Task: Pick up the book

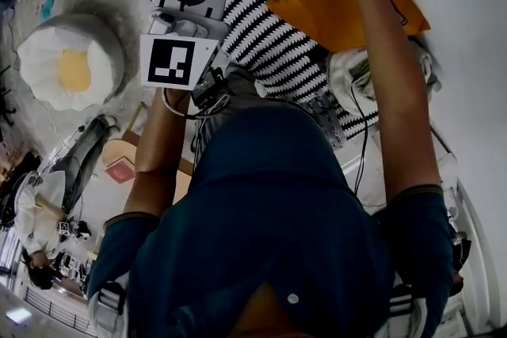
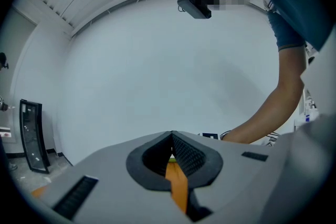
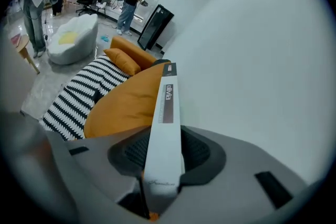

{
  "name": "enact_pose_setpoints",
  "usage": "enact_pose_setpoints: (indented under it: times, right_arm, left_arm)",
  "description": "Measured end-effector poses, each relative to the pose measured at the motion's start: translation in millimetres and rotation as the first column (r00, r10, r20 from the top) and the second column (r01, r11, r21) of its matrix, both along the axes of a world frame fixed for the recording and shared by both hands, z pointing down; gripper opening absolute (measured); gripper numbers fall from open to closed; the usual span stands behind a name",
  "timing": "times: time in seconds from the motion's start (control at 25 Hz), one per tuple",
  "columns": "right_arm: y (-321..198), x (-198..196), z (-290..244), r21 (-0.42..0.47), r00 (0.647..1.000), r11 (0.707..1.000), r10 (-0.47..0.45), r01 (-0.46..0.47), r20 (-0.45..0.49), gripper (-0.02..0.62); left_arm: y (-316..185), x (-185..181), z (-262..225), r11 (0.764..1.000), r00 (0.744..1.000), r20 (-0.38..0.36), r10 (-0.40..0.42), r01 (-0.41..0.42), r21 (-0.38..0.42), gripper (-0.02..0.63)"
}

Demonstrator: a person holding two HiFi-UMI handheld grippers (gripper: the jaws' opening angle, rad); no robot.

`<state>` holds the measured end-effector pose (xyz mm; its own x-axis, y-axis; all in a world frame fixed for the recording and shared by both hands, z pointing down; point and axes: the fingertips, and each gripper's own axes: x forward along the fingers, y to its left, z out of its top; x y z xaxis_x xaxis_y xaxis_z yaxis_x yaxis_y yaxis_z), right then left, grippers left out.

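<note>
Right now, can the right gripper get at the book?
Probably yes: the book already stands between the jaws of the right gripper, which seem to press on both its covers, and nothing blocks it.

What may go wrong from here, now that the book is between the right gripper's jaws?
1. The right gripper holds the book only near one end, so the long free part might tilt or slip out.
2. The book's far end seems close to the orange cushion; it might catch there when lifted.
</note>
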<state>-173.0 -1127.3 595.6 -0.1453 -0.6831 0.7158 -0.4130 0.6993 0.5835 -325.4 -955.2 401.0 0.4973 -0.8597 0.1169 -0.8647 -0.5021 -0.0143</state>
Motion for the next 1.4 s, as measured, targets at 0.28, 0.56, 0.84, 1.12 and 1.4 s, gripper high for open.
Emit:
enact_pose_setpoints:
  times: [0.28, 0.56, 0.84, 1.12, 1.4]
  right_arm:
    - [24.7, 1.5, -40.8, 0.096, 0.985, 0.995, 0.006, -0.023, 0.171, 0.151]
    - [71.4, -0.8, -113.3, 0.185, 0.925, 0.981, -0.017, -0.058, 0.379, 0.150]
    - [114.3, -1.0, -162.0, 0.192, 0.812, 0.977, -0.036, -0.095, 0.583, 0.150]
    - [162.4, 10.7, -214.0, 0.175, 0.620, 0.973, -0.047, -0.148, 0.783, 0.150]
    - [230.6, 14.6, -281.5, 0.246, 0.445, 0.962, -0.169, -0.119, 0.879, 0.150]
  left_arm:
    - [-1.1, 4.9, -8.0, 1.000, 1.000, 0.010, -0.007, 0.007, 0.025, 0.005]
    - [10.1, 20.9, -26.5, 0.998, 1.000, 0.016, 0.008, -0.009, 0.066, 0.005]
    - [31.6, 31.7, -45.0, 0.995, 1.000, 0.016, 0.018, -0.019, 0.101, 0.005]
    - [57.7, 39.0, -60.6, 0.992, 1.000, 0.019, 0.004, -0.007, 0.127, 0.005]
    - [95.9, 56.2, -86.5, 0.982, 0.999, -0.008, 0.039, -0.036, 0.185, 0.005]
